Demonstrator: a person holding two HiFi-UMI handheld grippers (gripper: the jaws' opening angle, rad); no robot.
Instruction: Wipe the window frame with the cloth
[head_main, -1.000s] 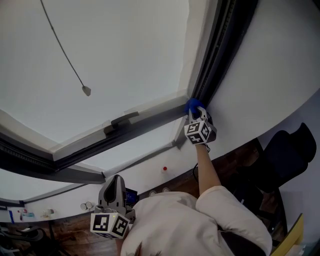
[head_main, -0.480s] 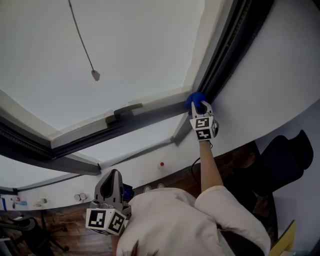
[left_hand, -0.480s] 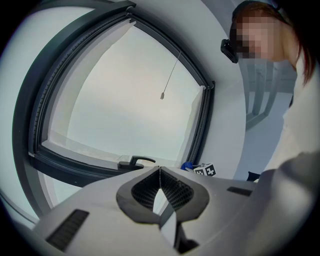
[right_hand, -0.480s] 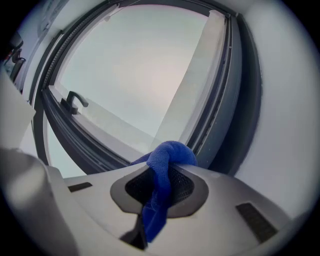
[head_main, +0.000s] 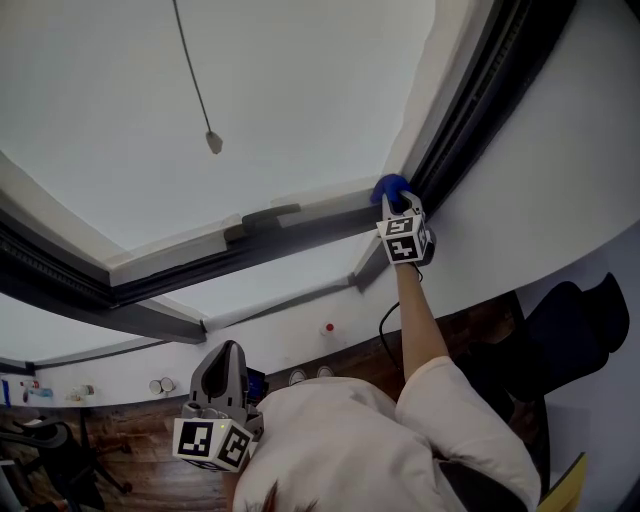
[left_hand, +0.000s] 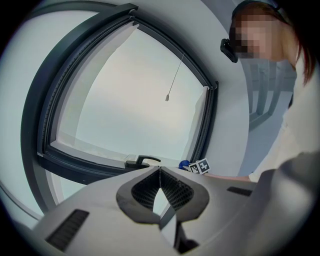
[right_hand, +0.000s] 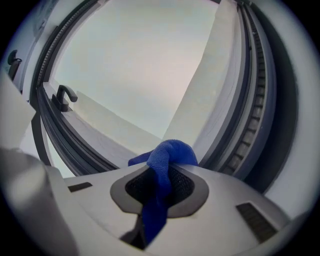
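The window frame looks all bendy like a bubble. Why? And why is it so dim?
Left gripper view: the wide-angle lens bows the dark grey window frame into a curve, and the corners go black. Right gripper view: same bowing; the blue cloth blurs at its near end. Head view: the pale window glass is bright, so the person's light sleeve looks dim.

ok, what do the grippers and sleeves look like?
The left gripper and right gripper are pale grey moulded shells with black ribbed pads. Each carries a white cube with black square markers. The person wears a light-coloured short sleeve.
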